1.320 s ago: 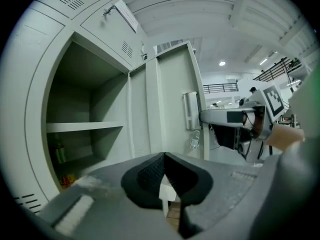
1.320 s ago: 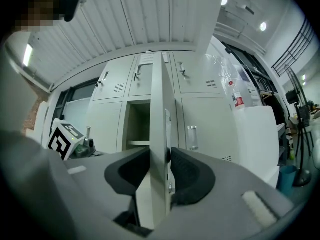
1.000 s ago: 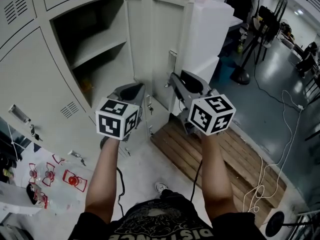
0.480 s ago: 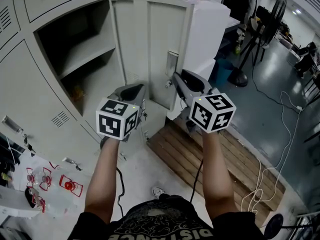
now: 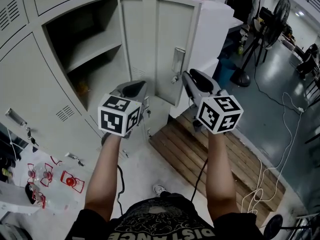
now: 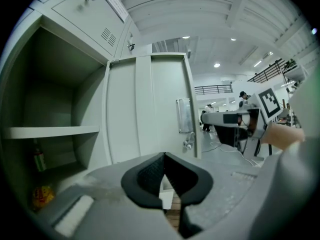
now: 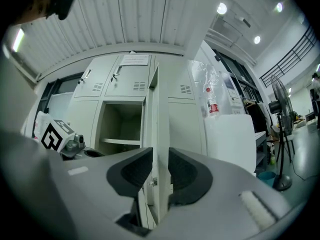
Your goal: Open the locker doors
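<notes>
The door (image 7: pixel 153 109) stands upright and edge-on between the right gripper (image 7: pixel 160 171) jaws, which grasp its free edge, hinges off to the left. The left gripper (image 6: pixel 164 159), just beside it, is clenched on nothing.

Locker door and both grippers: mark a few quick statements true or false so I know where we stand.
1. The locker door stands open. True.
2. The right gripper is clamped on the door's edge. True.
3. The left gripper also holds the door. False: its jaws are together and empty, clear of the door.
4. The locker behind the door has no shelf. False: a shelf crosses the open compartment.
</notes>
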{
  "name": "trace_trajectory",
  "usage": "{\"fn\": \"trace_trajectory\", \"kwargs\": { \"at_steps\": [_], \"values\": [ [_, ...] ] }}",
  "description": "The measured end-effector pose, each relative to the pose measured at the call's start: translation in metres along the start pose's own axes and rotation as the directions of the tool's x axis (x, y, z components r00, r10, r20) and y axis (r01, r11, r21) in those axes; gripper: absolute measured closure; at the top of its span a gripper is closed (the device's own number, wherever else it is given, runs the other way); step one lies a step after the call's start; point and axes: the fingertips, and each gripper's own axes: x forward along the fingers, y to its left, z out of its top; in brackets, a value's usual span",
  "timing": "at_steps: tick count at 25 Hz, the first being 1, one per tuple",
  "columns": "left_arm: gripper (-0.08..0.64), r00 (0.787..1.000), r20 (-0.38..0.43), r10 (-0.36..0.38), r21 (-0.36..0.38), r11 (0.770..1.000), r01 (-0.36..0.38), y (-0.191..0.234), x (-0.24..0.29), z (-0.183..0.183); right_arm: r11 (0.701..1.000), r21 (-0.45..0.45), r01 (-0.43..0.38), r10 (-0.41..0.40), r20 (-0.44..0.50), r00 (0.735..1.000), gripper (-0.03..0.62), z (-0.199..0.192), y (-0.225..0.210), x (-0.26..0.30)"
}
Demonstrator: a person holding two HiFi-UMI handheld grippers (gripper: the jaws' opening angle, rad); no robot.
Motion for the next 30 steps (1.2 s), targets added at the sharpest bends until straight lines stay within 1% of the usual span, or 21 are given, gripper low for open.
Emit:
{"fn": "trace_trajectory", "kwargs": {
  "at_steps": [4, 8, 13, 18, 23, 27, 30],
  "values": [
    [0.557, 1.0, 0.008, 0.002, -0.004, 1.0, -0.002, -0.001, -0.018, 0.0, 1.0, -0.008, 0.008, -0.008, 0.001, 1.0, 0.492, 0.003, 0.015, -0.011],
    [0.557, 0.999, 0.015, 0.033, -0.011, 0.999, -0.033, 0.009, -0.046, -0.003, 1.0, -0.015, -0.022, 0.022, -0.008, 1.0, 0.488, 0.001, 0.046, -0.01],
    [0.557, 0.996, 0.022, 0.092, -0.021, 0.996, -0.091, 0.029, -0.092, -0.009, 0.995, -0.02, -0.094, 0.094, -0.02, 0.995, 0.475, -0.005, 0.1, -0.001],
    [0.557, 0.987, 0.023, 0.162, -0.027, 0.987, -0.161, 0.052, -0.142, -0.017, 0.984, -0.02, -0.18, 0.179, -0.027, 0.983, 0.468, -0.01, 0.159, 0.011],
    [0.557, 0.968, 0.017, 0.25, -0.04, 0.968, -0.249, 0.077, -0.198, -0.028, 0.962, -0.013, -0.271, 0.271, -0.031, 0.962, 0.463, -0.016, 0.222, 0.023],
    [0.557, 0.945, 0.013, 0.326, -0.05, 0.944, -0.325, 0.097, -0.246, -0.037, 0.937, -0.006, -0.348, 0.348, -0.034, 0.937, 0.459, -0.021, 0.273, 0.032],
    [0.557, 0.923, 0.006, 0.385, -0.058, 0.922, -0.384, 0.112, -0.285, -0.046, 0.913, -0.001, -0.407, 0.407, -0.037, 0.913, 0.459, -0.025, 0.315, 0.038]
  ]
}}
